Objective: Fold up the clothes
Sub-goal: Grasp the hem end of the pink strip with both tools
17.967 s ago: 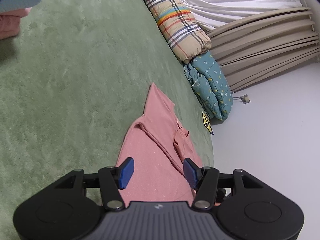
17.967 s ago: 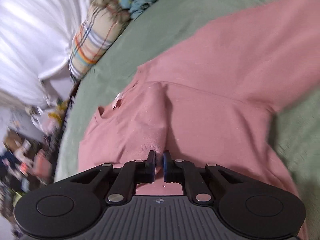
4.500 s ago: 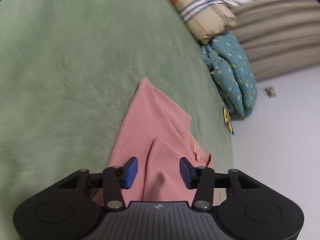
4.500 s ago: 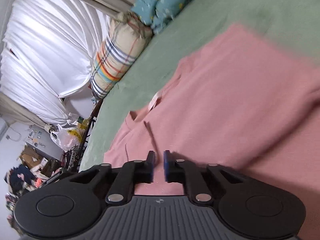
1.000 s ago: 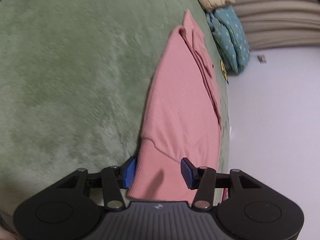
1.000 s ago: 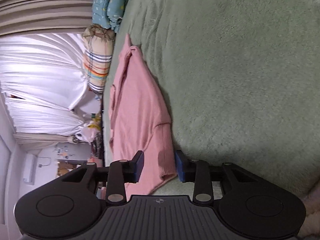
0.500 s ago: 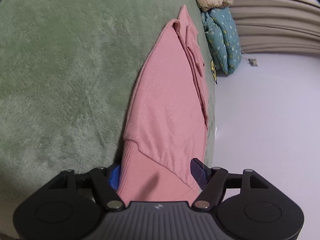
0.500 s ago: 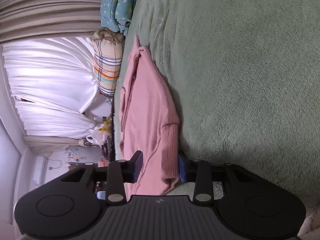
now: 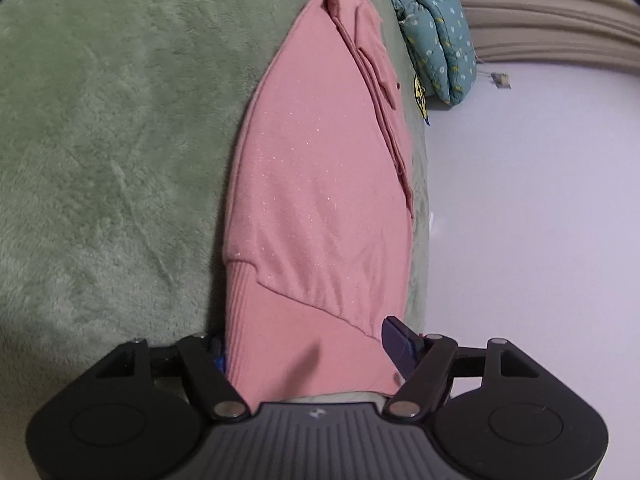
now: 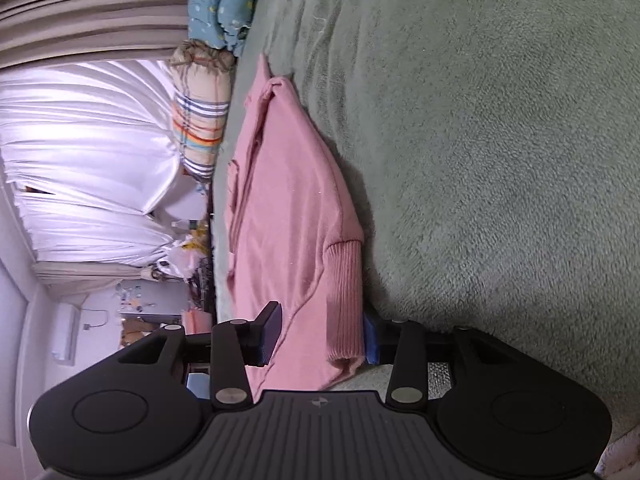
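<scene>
A pink sweater (image 9: pixel 320 184), folded lengthwise into a narrow strip, lies on the green fleece blanket (image 9: pixel 104 152) near the bed's edge. Its ribbed hem end points toward both grippers. In the left wrist view my left gripper (image 9: pixel 306 350) is open wide, with the hem lying between its fingers; the left pad is mostly hidden behind the cloth. In the right wrist view the same sweater (image 10: pixel 288 200) runs away from my right gripper (image 10: pixel 320 336), which is open and straddles the ribbed hem corner (image 10: pixel 344 296). Neither gripper has closed on the fabric.
A teal dotted quilt roll (image 9: pixel 440 40) and a plaid pillow (image 10: pixel 202 120) lie beyond the sweater's far end. The bed edge drops to a pale floor (image 9: pixel 540 220) right beside the sweater. White curtains (image 10: pixel 88 160) and room clutter sit behind.
Both grippers moved forward over the sweater's hem end, so the ribbed hem now sits deeper between the fingers. The left jaws spread wider than a second ago.
</scene>
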A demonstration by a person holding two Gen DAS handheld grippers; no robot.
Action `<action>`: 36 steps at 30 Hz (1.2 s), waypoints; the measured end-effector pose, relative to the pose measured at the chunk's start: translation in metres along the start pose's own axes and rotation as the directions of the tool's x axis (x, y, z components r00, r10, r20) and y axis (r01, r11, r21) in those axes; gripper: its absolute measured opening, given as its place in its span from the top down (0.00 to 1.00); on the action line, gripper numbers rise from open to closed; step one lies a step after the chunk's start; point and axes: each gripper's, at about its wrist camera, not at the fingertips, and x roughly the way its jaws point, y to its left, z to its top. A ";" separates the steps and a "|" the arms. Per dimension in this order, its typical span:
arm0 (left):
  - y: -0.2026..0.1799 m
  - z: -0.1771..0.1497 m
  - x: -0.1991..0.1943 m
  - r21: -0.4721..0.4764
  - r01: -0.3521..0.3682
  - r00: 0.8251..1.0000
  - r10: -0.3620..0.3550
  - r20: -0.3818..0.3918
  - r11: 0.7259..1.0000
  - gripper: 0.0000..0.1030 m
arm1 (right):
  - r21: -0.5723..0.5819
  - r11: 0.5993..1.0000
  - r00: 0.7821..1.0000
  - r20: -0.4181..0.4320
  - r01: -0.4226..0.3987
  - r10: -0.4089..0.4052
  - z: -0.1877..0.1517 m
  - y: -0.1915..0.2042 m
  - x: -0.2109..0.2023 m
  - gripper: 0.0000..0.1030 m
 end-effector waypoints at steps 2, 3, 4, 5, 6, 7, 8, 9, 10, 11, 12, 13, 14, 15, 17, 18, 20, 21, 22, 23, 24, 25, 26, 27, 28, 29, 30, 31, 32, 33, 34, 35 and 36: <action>-0.002 0.002 0.001 -0.015 -0.020 1.000 0.020 -0.006 1.000 0.38 | 0.018 1.000 1.000 -0.002 -0.003 0.003 0.002 0.001 0.000 0.61; -0.003 0.002 0.001 -0.011 -0.027 1.000 0.027 -0.007 1.000 0.47 | 0.025 1.000 1.000 -0.003 -0.005 0.005 0.002 0.001 0.000 0.61; -0.004 0.002 0.001 -0.005 -0.033 0.999 0.033 -0.007 0.999 0.56 | 0.023 1.000 1.000 -0.001 -0.012 0.012 0.002 0.002 0.000 0.61; -0.002 0.001 0.002 -0.002 -0.046 0.999 0.046 -0.010 0.999 0.59 | 0.021 1.000 1.000 0.001 -0.019 0.019 0.001 0.004 -0.001 0.62; 0.000 0.001 0.004 0.002 -0.061 0.998 0.061 -0.013 0.998 0.73 | 0.019 1.000 1.000 0.001 -0.023 0.023 0.000 0.005 0.000 0.63; 0.006 0.001 0.006 -0.026 -0.059 0.998 0.058 -0.015 0.998 0.91 | 0.019 1.000 1.000 -0.003 -0.012 0.012 -0.001 0.004 0.001 0.64; 0.013 0.002 0.007 -0.061 -0.052 0.999 0.051 -0.016 0.997 0.95 | 0.018 1.000 1.000 -0.007 -0.002 0.002 -0.002 0.004 0.003 0.66; 0.020 0.003 0.008 -0.096 -0.045 0.999 0.043 -0.018 0.994 0.93 | 0.019 1.000 1.000 -0.010 0.008 -0.008 -0.003 0.003 0.005 0.71; 0.027 0.003 0.010 -0.131 -0.038 0.999 0.036 -0.018 0.991 0.93 | 0.025 1.000 1.000 -0.007 0.009 -0.009 -0.003 0.001 0.005 0.75; 0.034 0.004 0.009 -0.166 -0.010 1.000 0.008 -0.011 0.986 0.93 | 0.032 0.999 1.000 -0.003 0.011 -0.011 -0.004 0.000 0.006 0.81; 0.036 0.003 0.010 -0.182 0.009 1.000 -0.009 -0.001 0.983 0.93 | 0.039 0.999 1.000 0.000 0.013 -0.013 -0.005 -0.002 0.006 0.84; 0.037 0.003 0.010 -0.184 0.011 1.000 -0.011 0.002 0.983 0.93 | 0.045 0.999 1.000 0.003 0.015 -0.015 -0.006 -0.004 0.007 0.85; 0.036 0.004 0.011 -0.186 0.006 1.000 -0.006 0.004 0.983 0.93 | 0.052 0.999 1.000 0.006 0.017 -0.017 -0.006 -0.006 0.007 0.88; 0.035 0.004 0.012 -0.189 0.000 1.000 0.001 0.006 0.982 0.93 | 0.058 0.998 1.000 0.009 0.018 -0.019 -0.007 -0.007 0.008 0.90; 0.034 0.005 0.013 -0.203 -0.005 1.000 0.009 0.015 0.979 0.93 | 0.070 0.997 1.000 0.015 0.021 -0.023 -0.009 -0.010 0.009 0.91; 0.035 0.004 0.014 -0.209 -0.003 1.000 0.008 0.022 0.978 0.93 | 0.069 0.997 1.000 0.019 0.023 -0.025 -0.009 -0.010 0.008 0.91; 0.035 0.002 0.015 -0.224 0.008 0.999 0.003 0.048 0.974 0.93 | 0.053 0.998 0.999 0.025 0.039 -0.040 -0.011 -0.007 0.007 0.92; 0.034 0.001 0.014 -0.224 0.010 0.998 0.003 0.056 0.975 0.95 | 0.045 0.998 0.998 0.032 0.054 -0.056 -0.012 -0.004 0.007 0.92; 0.033 -0.001 0.012 -0.220 0.010 0.998 0.004 0.060 0.975 0.95 | 0.039 0.997 0.997 0.035 0.068 -0.069 -0.013 -0.002 0.007 0.92; 0.029 -0.002 0.011 -0.206 -0.002 0.998 0.016 0.066 0.979 0.96 | 0.024 0.995 0.995 0.043 0.093 -0.093 -0.015 0.003 0.005 0.92; 0.026 -0.004 0.009 -0.196 -0.016 0.997 0.030 0.068 0.981 0.96 | 0.009 0.993 0.992 0.051 0.117 -0.118 -0.017 0.008 0.003 0.92; 0.022 -0.007 0.008 -0.187 -0.031 0.997 0.044 0.069 0.982 0.96 | -0.005 0.990 0.988 0.060 0.142 -0.142 -0.019 0.013 0.002 0.92; 0.016 -0.010 0.002 -0.187 -0.041 0.995 0.057 0.078 0.981 0.96 | -0.022 0.986 0.984 0.069 0.168 -0.166 -0.022 0.019 -0.001 0.92; 0.013 -0.013 -0.001 -0.194 -0.043 0.995 0.060 0.084 0.980 0.96 | -0.051 0.980 0.979 0.079 0.192 -0.188 -0.025 0.029 -0.005 0.92; 0.010 -0.016 -0.007 -0.201 -0.043 0.994 0.062 0.093 0.979 0.96 | -0.078 0.978 0.978 0.091 0.193 -0.185 -0.029 0.038 -0.009 0.92; 0.007 -0.019 -0.013 -0.208 -0.042 0.993 0.065 0.103 0.977 0.96 | -0.105 0.976 0.978 0.103 0.193 -0.183 -0.033 0.048 -0.014 0.92; 0.001 -0.022 -0.021 -0.199 -0.046 0.991 0.070 0.118 0.979 0.96 | -0.131 0.972 0.977 0.114 0.194 -0.180 -0.036 0.056 -0.018 0.92; -0.004 -0.024 -0.028 -0.186 -0.055 0.989 0.080 0.126 0.981 0.96 | -0.153 0.968 0.976 0.123 0.200 -0.182 -0.039 0.062 -0.021 0.92; -0.009 -0.024 -0.029 -0.187 -0.061 0.989 0.085 0.124 0.981 0.96 | -0.183 0.955 0.968 0.137 0.233 -0.209 -0.041 0.070 -0.024 0.92; -0.010 -0.026 -0.032 -0.190 -0.067 0.989 0.091 0.119 0.979 0.96 | -0.186 0.948 0.962 0.139 0.258 -0.235 -0.043 0.071 -0.025 0.92; -0.010 -0.027 -0.036 -0.194 -0.073 0.989 0.097 0.115 0.978 0.97 | -0.167 0.953 0.963 0.135 0.252 -0.231 -0.044 0.071 -0.027 0.92; -0.011 -0.029 -0.039 -0.198 -0.080 0.989 0.103 0.110 0.977 0.97 | -0.152 0.958 0.965 0.133 0.245 -0.226 -0.045 0.071 -0.030 0.93; -0.013 -0.032 -0.045 -0.191 -0.073 0.989 0.096 0.114 0.979 0.97 | -0.159 0.959 0.968 0.136 0.232 -0.212 -0.048 0.074 -0.035 0.93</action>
